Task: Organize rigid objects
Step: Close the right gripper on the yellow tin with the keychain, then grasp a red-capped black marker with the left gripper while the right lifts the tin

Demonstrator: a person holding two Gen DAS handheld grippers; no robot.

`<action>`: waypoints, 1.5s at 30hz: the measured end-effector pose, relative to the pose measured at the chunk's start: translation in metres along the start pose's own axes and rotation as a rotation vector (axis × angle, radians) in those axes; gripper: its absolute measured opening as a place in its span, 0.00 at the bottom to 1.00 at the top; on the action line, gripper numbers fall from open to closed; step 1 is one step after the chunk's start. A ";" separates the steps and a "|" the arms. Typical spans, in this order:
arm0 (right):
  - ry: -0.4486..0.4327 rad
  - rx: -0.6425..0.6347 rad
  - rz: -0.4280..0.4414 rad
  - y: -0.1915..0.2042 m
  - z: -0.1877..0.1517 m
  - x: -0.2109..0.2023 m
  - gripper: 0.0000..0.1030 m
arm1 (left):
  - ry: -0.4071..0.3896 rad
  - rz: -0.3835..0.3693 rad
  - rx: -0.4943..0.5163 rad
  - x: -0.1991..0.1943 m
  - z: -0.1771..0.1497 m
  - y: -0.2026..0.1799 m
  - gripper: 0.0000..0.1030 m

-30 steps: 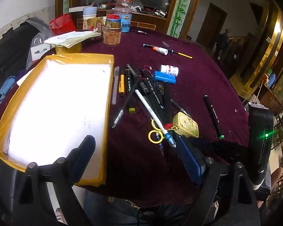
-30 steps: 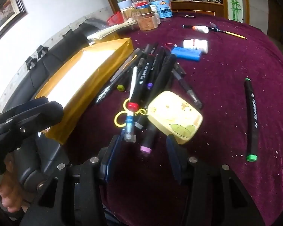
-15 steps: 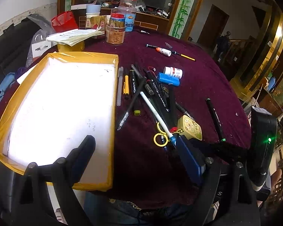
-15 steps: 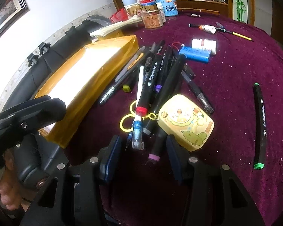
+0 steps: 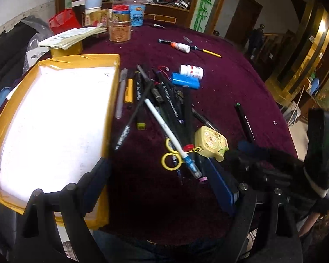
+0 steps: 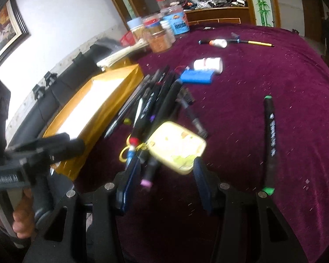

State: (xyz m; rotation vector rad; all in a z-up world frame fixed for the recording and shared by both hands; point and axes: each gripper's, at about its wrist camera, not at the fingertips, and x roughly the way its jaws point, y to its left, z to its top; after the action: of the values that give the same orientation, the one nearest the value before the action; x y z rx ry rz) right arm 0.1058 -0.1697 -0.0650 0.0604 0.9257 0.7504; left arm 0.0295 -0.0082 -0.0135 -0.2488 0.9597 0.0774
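A pile of pens and markers [image 5: 164, 100] lies on the maroon tablecloth [image 5: 219, 92] beside a yellow-walled box with a white floor [image 5: 54, 118]. A small yellow tin [image 5: 210, 142] on a yellow ring keychain [image 5: 171, 160] lies at the near end of the pile, also in the right wrist view [image 6: 177, 146]. My right gripper [image 6: 166, 166] is open, its jaws either side of the tin's near edge and a pink-capped marker [image 6: 149, 175]. My left gripper [image 5: 160, 175] is open and empty above the near table edge.
A lone black marker with a green cap [image 6: 269, 140] lies right of the tin. A blue battery pack [image 5: 185, 81] and a white bottle [image 5: 190, 71] lie beyond the pile. Jars [image 5: 119, 28] and a paper stack [image 5: 70, 37] stand at the back.
My right gripper has moved forward, so the yellow tin now sits between its fingertips. The left view has shifted slightly closer to the table; the objects have not moved.
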 end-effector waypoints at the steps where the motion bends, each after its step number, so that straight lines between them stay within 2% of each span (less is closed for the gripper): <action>1: 0.001 -0.014 -0.008 -0.002 0.003 0.001 0.44 | 0.005 0.007 0.008 0.002 0.002 -0.003 0.85; 4: 0.001 -0.074 0.005 -0.006 0.022 0.010 0.49 | -0.011 0.018 0.019 0.001 0.002 -0.005 0.85; 6: -0.025 -0.142 0.004 -0.006 0.030 0.011 0.67 | -0.014 0.015 0.000 -0.001 0.002 0.000 0.85; 8: 0.034 -0.141 0.024 -0.008 0.040 0.024 0.71 | -0.037 -0.002 -0.019 -0.002 0.000 0.004 0.85; 10: 0.075 -0.181 0.068 -0.003 0.043 0.032 0.71 | -0.039 0.002 -0.017 -0.003 -0.001 0.007 0.85; 13: 0.134 -0.193 0.073 0.001 0.034 0.043 0.71 | -0.051 0.019 -0.012 -0.003 0.001 0.011 0.85; 17: 0.130 -0.194 0.040 0.009 0.017 0.039 0.69 | -0.051 0.004 -0.024 -0.004 0.003 0.016 0.85; 20: 0.131 -0.197 0.018 0.015 0.004 0.031 0.59 | -0.055 0.000 -0.021 -0.005 0.003 0.017 0.85; 25: 0.142 -0.202 -0.003 0.019 0.002 0.032 0.56 | -0.052 -0.009 -0.028 -0.004 0.003 0.018 0.85; 28: 0.135 -0.192 -0.004 0.020 0.003 0.037 0.56 | -0.051 -0.011 -0.024 -0.004 0.003 0.015 0.85; 30: 0.125 -0.195 -0.018 0.020 0.003 0.040 0.48 | -0.047 -0.001 -0.015 -0.003 0.003 0.014 0.85; 37: 0.096 -0.181 0.006 0.022 -0.006 0.031 0.47 | -0.061 -0.001 -0.035 -0.006 0.003 0.018 0.85; 40: 0.073 -0.177 0.002 0.020 -0.011 0.022 0.46 | -0.033 0.005 -0.047 0.001 0.007 0.019 0.85; 45: 0.026 -0.070 0.043 -0.002 -0.010 0.004 0.45 | -0.055 0.016 -0.029 -0.004 0.008 0.011 0.85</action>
State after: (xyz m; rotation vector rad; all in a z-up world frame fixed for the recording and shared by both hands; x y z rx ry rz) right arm 0.1006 -0.1714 -0.0747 0.0096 0.9245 0.8244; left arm 0.0317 0.0044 -0.0082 -0.2644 0.9060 0.1121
